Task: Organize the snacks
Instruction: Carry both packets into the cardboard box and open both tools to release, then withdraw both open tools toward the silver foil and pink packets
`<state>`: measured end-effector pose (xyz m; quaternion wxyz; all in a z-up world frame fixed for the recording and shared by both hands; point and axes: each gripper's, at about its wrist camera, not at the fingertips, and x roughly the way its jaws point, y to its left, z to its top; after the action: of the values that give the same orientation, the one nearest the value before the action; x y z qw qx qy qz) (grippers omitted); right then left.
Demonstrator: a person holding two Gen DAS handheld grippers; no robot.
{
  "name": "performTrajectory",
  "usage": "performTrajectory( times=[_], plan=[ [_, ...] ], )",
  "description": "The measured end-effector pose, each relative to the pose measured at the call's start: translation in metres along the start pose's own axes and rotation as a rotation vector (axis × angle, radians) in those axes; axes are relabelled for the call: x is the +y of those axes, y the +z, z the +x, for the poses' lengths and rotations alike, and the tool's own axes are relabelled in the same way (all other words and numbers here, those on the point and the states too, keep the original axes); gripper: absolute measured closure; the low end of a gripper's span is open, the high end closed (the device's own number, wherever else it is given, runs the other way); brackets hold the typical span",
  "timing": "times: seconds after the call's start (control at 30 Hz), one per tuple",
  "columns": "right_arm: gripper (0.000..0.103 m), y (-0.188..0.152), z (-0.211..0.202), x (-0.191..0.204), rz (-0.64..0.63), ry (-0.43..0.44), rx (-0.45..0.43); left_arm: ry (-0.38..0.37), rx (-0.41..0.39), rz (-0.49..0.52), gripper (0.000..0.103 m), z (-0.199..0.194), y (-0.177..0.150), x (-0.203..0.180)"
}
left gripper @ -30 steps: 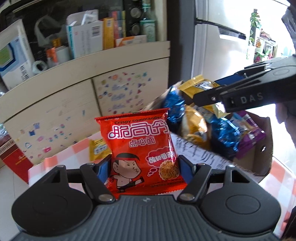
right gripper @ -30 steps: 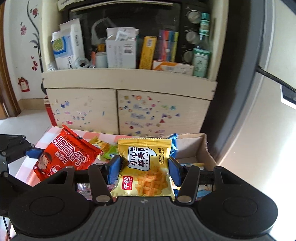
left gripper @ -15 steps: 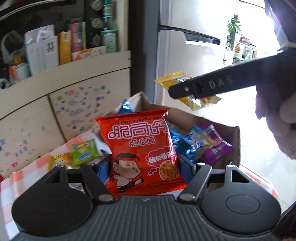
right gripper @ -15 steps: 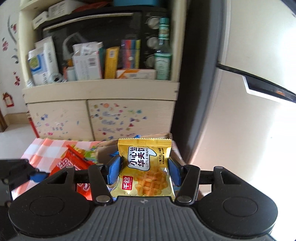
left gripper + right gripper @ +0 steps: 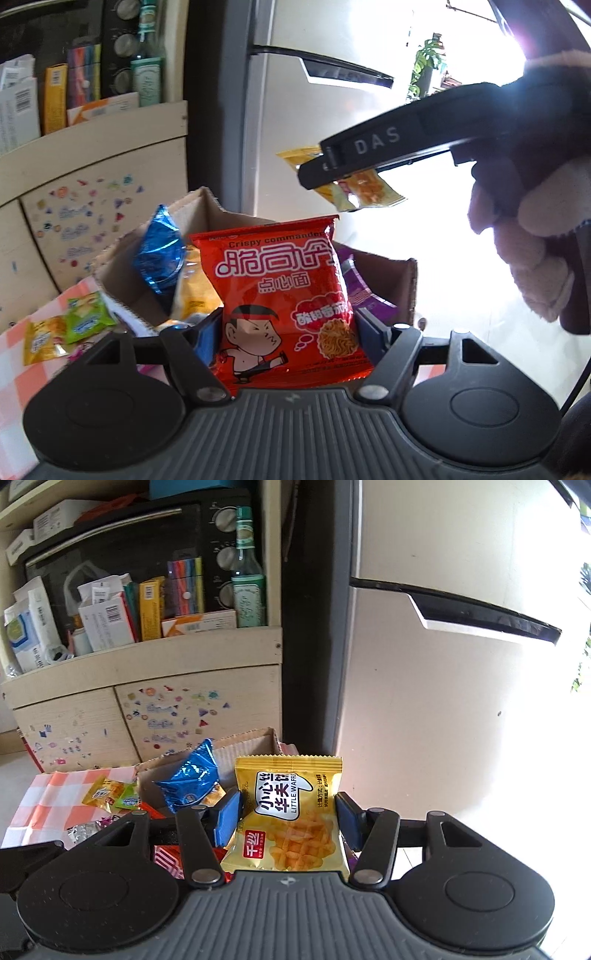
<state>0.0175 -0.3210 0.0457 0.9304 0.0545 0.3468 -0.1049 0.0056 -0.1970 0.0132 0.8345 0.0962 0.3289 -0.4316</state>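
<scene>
My left gripper [image 5: 284, 332] is shut on a red noodle snack packet [image 5: 280, 295] and holds it upright over a cardboard box [image 5: 122, 266]. The box holds a blue packet [image 5: 159, 254], a yellow one and a purple one [image 5: 354, 288]. My right gripper [image 5: 288, 816] is shut on a yellow Little Waffle packet [image 5: 291, 819], above the same box [image 5: 243, 746]. It also shows in the left wrist view [image 5: 332, 177], higher and to the right, with the waffle packet [image 5: 365, 188] in it.
A table with an orange checked cloth [image 5: 55, 797] carries small yellow and green packets [image 5: 110, 794] left of the box. Behind stand a stickered cabinet [image 5: 166, 709] with boxes and a bottle, and a white fridge [image 5: 443, 701].
Both grippers have swung right with their packets, from beside the box to over it. The right gripper has risen in the left wrist view.
</scene>
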Motion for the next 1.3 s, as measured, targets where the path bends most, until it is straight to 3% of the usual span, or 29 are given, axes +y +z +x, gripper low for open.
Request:
performTrajectory(
  times=[0.13,0.2,0.3,1.3],
  plan=[
    [0.038,-0.001,0.005,-0.004,0.023,-0.025,0.014,-0.013,-0.01,0.001,0.028,0.008,-0.001,-0.007],
    [0.03,-0.001,0.006,-0.004,0.032,-0.03,0.015,-0.019,-0.009,0.004,0.017,0.008,-0.001,-0.009],
    [0.027,-0.002,0.003,-0.002,0.031,-0.025,0.006,-0.03,-0.022,0.004,0.014,0.003,0.0,-0.008],
    [0.019,0.003,0.02,0.05,-0.032,0.1,0.034,0.162,0.024,-0.086,0.013,-0.026,-0.009,0.062]
  ],
)
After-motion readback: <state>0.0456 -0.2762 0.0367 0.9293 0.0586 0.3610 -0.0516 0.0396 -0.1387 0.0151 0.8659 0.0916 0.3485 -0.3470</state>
